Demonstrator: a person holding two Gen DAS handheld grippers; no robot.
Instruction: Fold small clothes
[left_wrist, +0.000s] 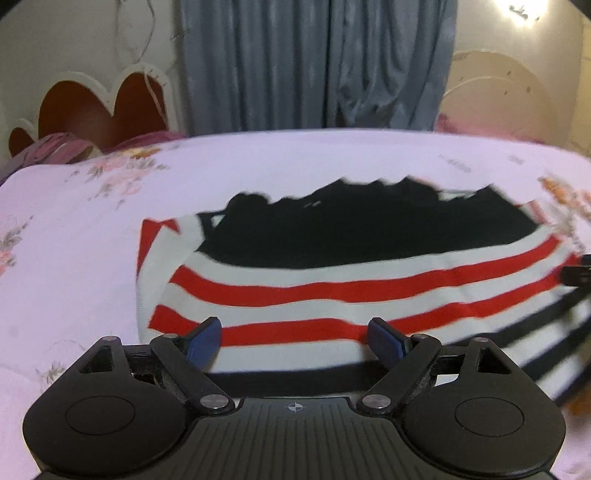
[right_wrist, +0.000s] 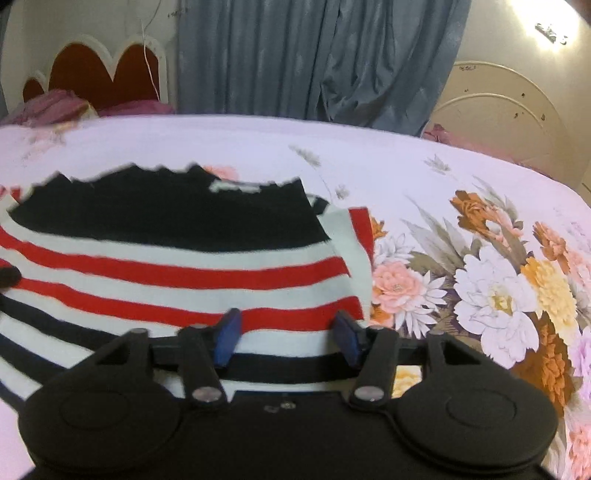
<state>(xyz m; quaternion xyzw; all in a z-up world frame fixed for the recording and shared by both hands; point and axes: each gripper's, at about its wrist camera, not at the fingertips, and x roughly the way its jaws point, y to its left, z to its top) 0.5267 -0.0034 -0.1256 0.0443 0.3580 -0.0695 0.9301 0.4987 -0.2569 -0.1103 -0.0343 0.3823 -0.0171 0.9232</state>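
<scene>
A small knitted garment (left_wrist: 332, 284) lies spread on the bed. Its far part is black, its middle has red and white stripes, and its near edge has black and white stripes. My left gripper (left_wrist: 294, 328) hovers over its near left part, blue pads (left_wrist: 207, 339) wide apart and nothing pinched between them. In the right wrist view the same garment (right_wrist: 166, 273) fills the left half. My right gripper (right_wrist: 287, 317) stands over its near right corner with jaws partly apart, the cloth lying flat beneath them. The right gripper's dark tip (left_wrist: 576, 273) shows at the left wrist view's right edge.
The floral bedsheet (right_wrist: 480, 177) covers the bed, with a big flower print (right_wrist: 491, 291) right of the garment. A red heart-shaped headboard (left_wrist: 99, 107) and purple pillows (left_wrist: 55, 147) stand at the far left. Grey curtains (left_wrist: 314, 62) hang behind, and a cream round panel (right_wrist: 498, 122) is at the far right.
</scene>
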